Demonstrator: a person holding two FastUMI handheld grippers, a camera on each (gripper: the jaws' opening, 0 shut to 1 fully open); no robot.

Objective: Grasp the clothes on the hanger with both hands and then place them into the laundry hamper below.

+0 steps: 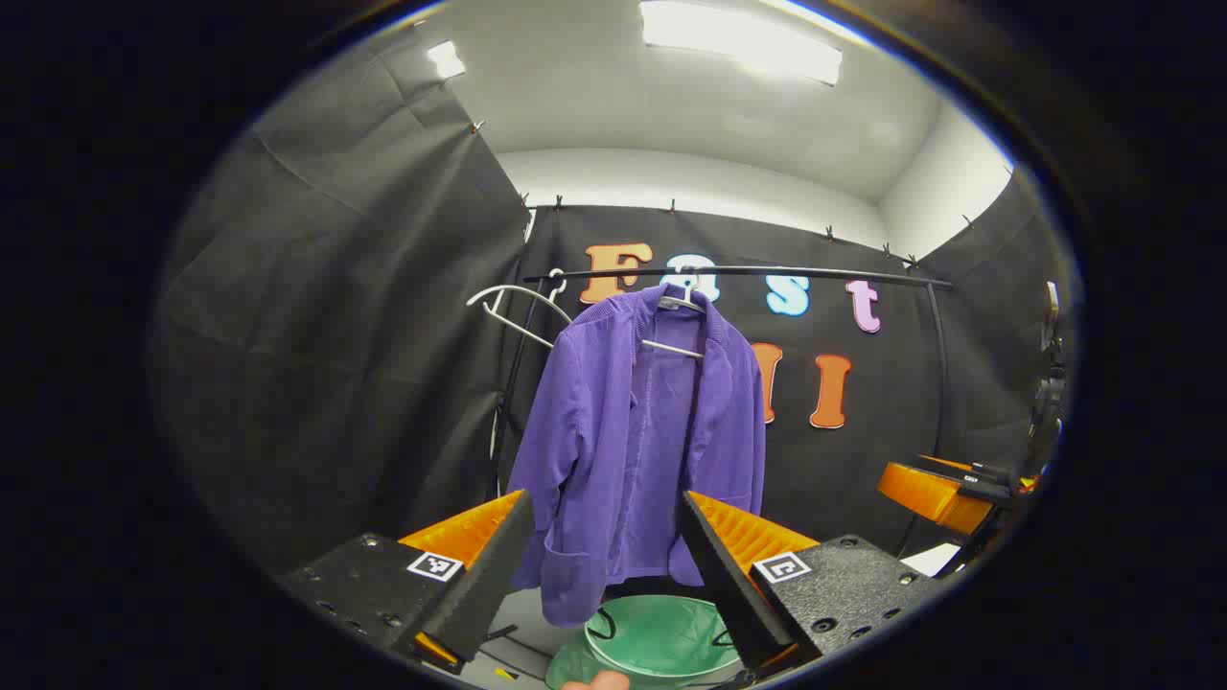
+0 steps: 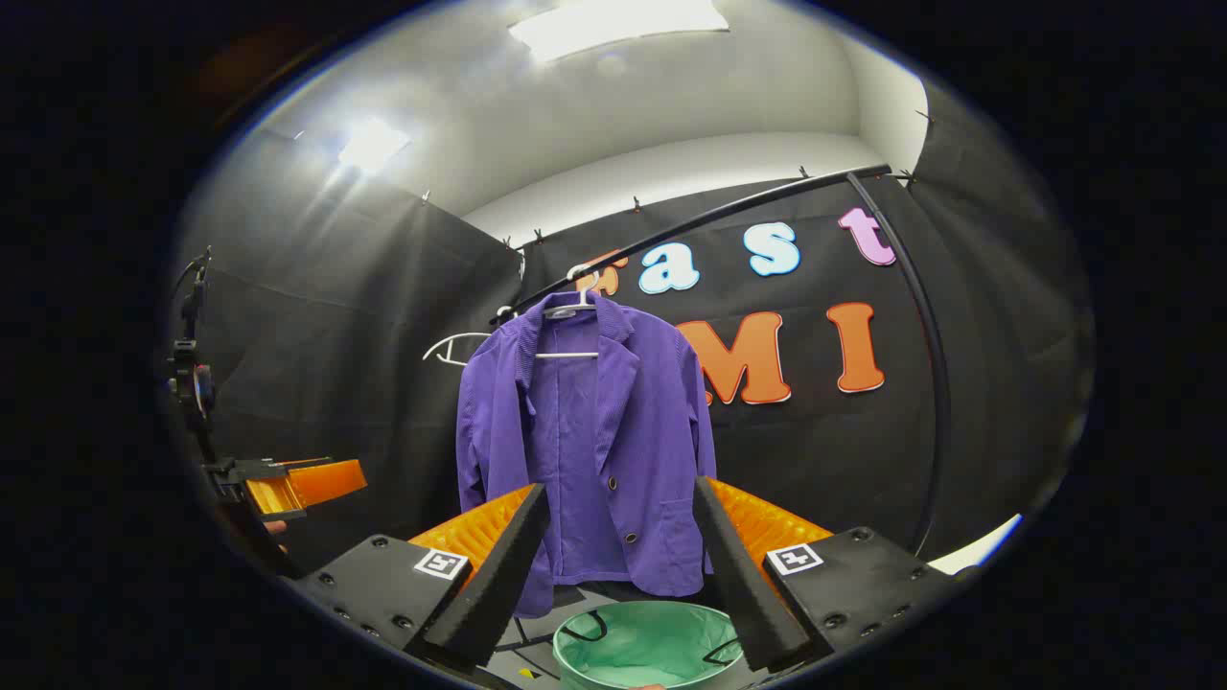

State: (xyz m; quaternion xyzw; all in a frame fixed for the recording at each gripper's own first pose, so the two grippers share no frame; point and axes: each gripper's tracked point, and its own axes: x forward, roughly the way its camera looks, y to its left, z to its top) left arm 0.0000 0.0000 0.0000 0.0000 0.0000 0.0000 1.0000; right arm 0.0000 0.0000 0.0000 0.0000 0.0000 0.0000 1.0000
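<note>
Hanging from a black rail (image 1: 767, 275) across the back of the booth, the purple jacket (image 1: 637, 441) is the biggest thing we see, well apart from both of our tools. Its long axis runs straight down, collar up and hem low, open front turned towards us, buttons showing in the right gripper view (image 2: 590, 446). Below its hem stands the green laundry hamper (image 1: 661, 637), mouth upward, with dark handles at the rim (image 2: 644, 644). A white hanger (image 1: 676, 326) carries the jacket; a second, bare hanger (image 1: 513, 311) hangs beside it. Our left gripper (image 1: 606, 561) and right gripper (image 2: 621, 561) both have their jaws spread wide, holding nothing.
</note>
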